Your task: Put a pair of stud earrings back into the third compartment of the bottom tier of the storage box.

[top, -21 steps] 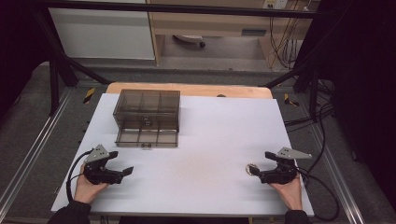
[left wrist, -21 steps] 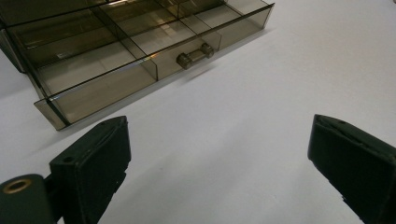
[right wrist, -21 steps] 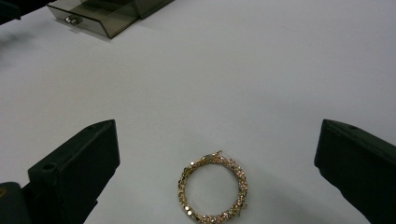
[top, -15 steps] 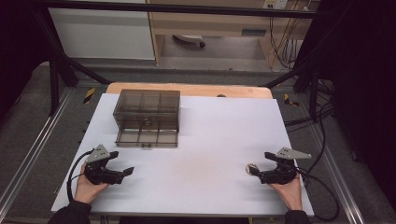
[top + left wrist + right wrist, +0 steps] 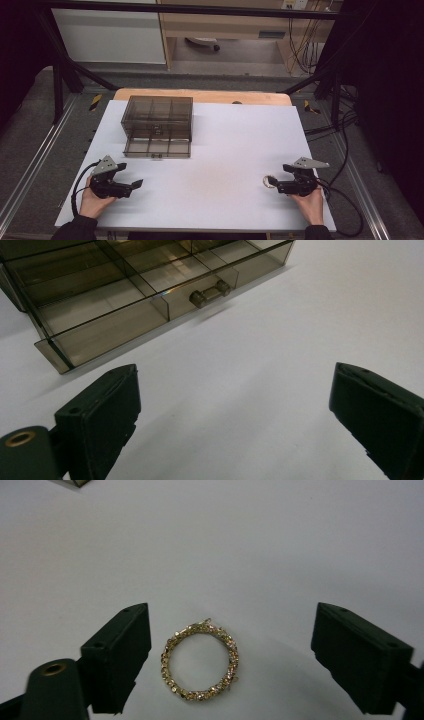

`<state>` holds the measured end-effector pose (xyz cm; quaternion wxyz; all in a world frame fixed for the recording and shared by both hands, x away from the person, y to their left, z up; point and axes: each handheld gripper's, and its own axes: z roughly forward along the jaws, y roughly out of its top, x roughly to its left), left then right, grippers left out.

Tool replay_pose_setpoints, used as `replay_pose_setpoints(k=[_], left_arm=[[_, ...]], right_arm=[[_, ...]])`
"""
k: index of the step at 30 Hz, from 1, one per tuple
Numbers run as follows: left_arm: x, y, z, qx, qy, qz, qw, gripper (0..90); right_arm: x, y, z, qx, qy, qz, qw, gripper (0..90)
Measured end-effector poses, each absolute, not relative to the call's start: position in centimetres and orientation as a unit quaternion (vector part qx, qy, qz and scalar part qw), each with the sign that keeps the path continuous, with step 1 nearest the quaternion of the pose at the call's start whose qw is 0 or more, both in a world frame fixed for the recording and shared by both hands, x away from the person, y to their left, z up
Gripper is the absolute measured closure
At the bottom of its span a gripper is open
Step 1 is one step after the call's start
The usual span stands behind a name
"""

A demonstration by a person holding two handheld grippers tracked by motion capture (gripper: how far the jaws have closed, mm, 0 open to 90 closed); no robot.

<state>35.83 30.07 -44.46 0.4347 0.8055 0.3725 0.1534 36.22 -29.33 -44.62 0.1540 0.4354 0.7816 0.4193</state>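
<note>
Holding my right gripper (image 5: 274,184) low over the white counter (image 5: 225,150), I have its 2 fingers (image 5: 117,655) spread wide, with the gold bracelet (image 5: 200,661) lying flat on the counter between them, touched by neither and closer to the finger on the left of the right gripper view. In the high view the bracelet (image 5: 270,181) sits near the counter's right front corner, just at my right gripper's tips. My left gripper (image 5: 131,186) rests near the front left, its fingers (image 5: 100,420) spread with nothing between them. Ahead of it stands the smoky clear drawer box (image 5: 157,125), its bottom drawer (image 5: 150,305) pulled out, well apart from the bracelet.
</note>
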Motion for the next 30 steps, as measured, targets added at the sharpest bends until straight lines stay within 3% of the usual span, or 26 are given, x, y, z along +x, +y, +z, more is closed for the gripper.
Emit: replay_pose_setpoints(k=[15, 21, 30], left_arm=[[35.69, 30.29, -44.45, 0.804, 0.376, 0.154, 0.435, 6.3], [35.70, 30.25, -44.52, 0.805, 0.376, 0.154, 0.432, 6.3], [35.72, 30.33, -44.56, 0.805, 0.377, 0.155, 0.431, 6.3]], right_arm=[[36.15, -29.01, -45.04, 0.450, 0.795, 0.380, 0.142, 61.4], [36.20, -28.99, -45.08, 0.453, 0.795, 0.376, 0.145, 72.7], [36.27, -28.95, -45.08, 0.461, 0.797, 0.365, 0.140, 82.2]])
